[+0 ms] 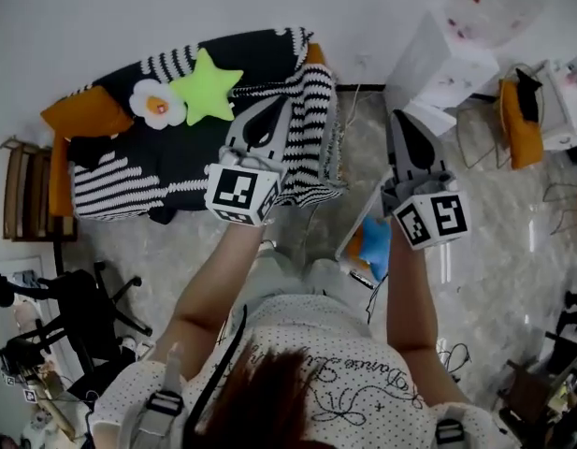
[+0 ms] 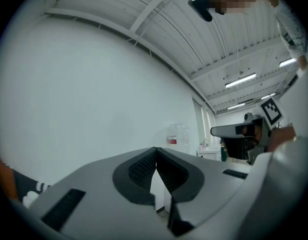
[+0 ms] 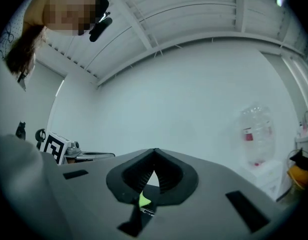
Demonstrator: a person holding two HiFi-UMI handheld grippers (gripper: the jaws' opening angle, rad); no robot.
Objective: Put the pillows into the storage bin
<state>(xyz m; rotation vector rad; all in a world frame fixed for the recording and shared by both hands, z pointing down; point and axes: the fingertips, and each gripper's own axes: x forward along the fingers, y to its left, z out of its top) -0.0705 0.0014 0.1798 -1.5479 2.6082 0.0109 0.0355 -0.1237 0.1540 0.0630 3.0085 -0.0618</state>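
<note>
Head view, left to right. Three pillows lie on a couch under a striped blanket [image 1: 120,185], against the wall and well apart from the person. They are an orange pillow [image 1: 82,110] at the left end, a flower pillow [image 1: 157,104] with white petals and an orange centre, and a green star pillow [image 1: 209,85] touching the flower. All look soft and plump, so they should squash easily under a grip. None has been lifted.

The left gripper [image 1: 267,110] is held out level toward the couch. In its own view the jaws [image 2: 156,150] meet at the tips with nothing between them, and only the bare wall shows beyond. This looks like an approach, with no grasp begun.

A clear bin [image 1: 358,232] stands on the floor between the two arms, just in front of the person, and something blue [image 1: 374,246] lies inside it. It is probably the storage bin, kept close so that each carry is short.

The right gripper [image 1: 402,122] points the same way and is likewise clenched and empty [image 3: 154,151]. A green sliver shows through the slot behind its tips. This is judged to be the distant star pillow, not a held thing.

White boxes [image 1: 438,59] stand at the wall on the right.
</note>
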